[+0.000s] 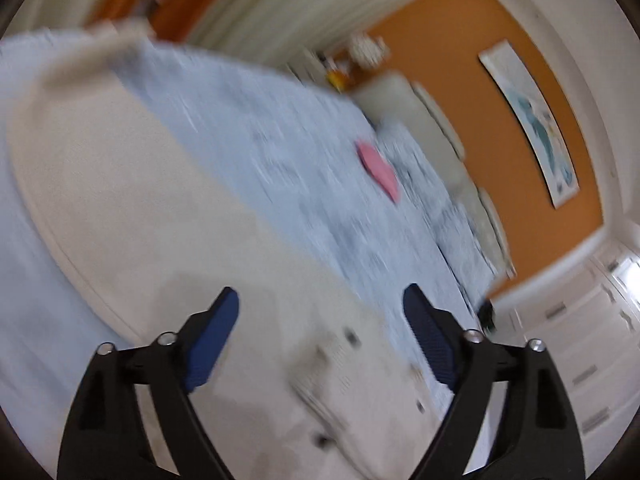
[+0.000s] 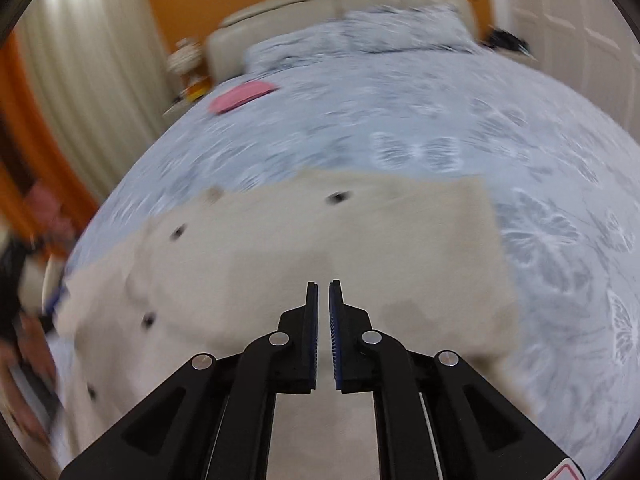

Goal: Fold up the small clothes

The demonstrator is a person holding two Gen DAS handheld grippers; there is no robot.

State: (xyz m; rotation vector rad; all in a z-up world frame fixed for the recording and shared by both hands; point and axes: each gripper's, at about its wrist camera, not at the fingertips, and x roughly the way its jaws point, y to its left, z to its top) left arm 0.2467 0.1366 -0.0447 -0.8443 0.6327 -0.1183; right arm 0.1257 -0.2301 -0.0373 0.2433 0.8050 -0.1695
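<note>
1. Nearest in the left wrist view, the left gripper (image 1: 320, 312) has its two blue-padded fingers (image 1: 212, 344) spread wide apart, with nothing between them.
2. Below and beyond those fingers lies a beige garment (image 1: 168, 216), spread over the bed; the picture is blurred, so its folds cannot be made out.
3. Nearest in the right wrist view, the right gripper (image 2: 323, 286) has its fingers (image 2: 312, 332) drawn almost together, a thin slit showing between the pads. Whether any cloth is pinched there cannot be told.
4. The same beige garment (image 2: 360, 240) lies flat under and ahead of the right gripper. Dark buttons (image 2: 149, 320) run along its left part, and its right edge is straight.
5. The garment rests on a bed covered by a pale blue bedspread (image 2: 400, 120) with a white and grey leaf pattern.
6. Farther up the bed, well apart from the beige garment, a small pink folded item (image 2: 240, 96) lies on the bedspread, near the pillows.
7. Two pillows (image 2: 360, 40) in the same blue pattern sit at the head of the bed, against a cream padded headboard (image 2: 280, 12).
8. Farthest back is an orange wall (image 1: 480, 80) with a framed picture (image 1: 532, 124). Pale curtains (image 2: 88, 80) hang at the left in the right wrist view, and white cupboard doors (image 1: 592, 340) stand at the right in the left wrist view.
</note>
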